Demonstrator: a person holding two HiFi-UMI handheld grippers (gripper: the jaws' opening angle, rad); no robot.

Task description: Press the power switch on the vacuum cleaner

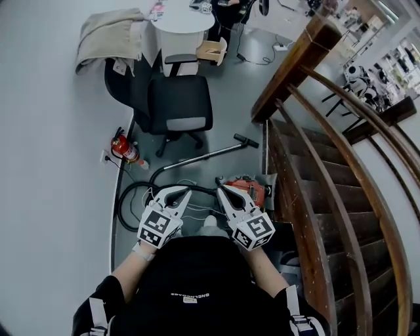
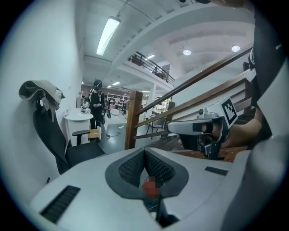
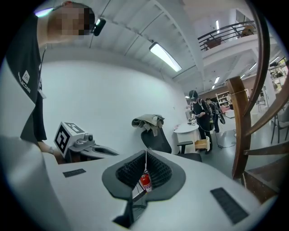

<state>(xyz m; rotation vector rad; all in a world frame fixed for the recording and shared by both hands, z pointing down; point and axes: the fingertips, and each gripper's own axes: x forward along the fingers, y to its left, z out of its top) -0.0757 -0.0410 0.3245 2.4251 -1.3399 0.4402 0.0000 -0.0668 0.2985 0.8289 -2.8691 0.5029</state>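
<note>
The orange-red vacuum cleaner (image 1: 253, 191) lies on the grey floor at the foot of the stairs. Its black hose (image 1: 129, 198) loops to the left and its metal wand (image 1: 203, 156) runs up to a black handle. I cannot make out its power switch. My left gripper (image 1: 176, 191) and right gripper (image 1: 226, 190) are held side by side in front of my chest, well above the floor. The right one overlaps the vacuum's left edge in the head view. Both are shut with nothing in them, their ribbed pads (image 2: 156, 167) (image 3: 156, 170) meeting at the tips.
A red fire extinguisher (image 1: 125, 149) stands by the left wall. A black office chair (image 1: 178, 105) sits beyond the wand, with a draped jacket (image 1: 108, 36) and a round white table (image 1: 184, 18) behind it. Wooden stairs and railings (image 1: 328, 190) fill the right. A person (image 3: 198, 108) stands by the table.
</note>
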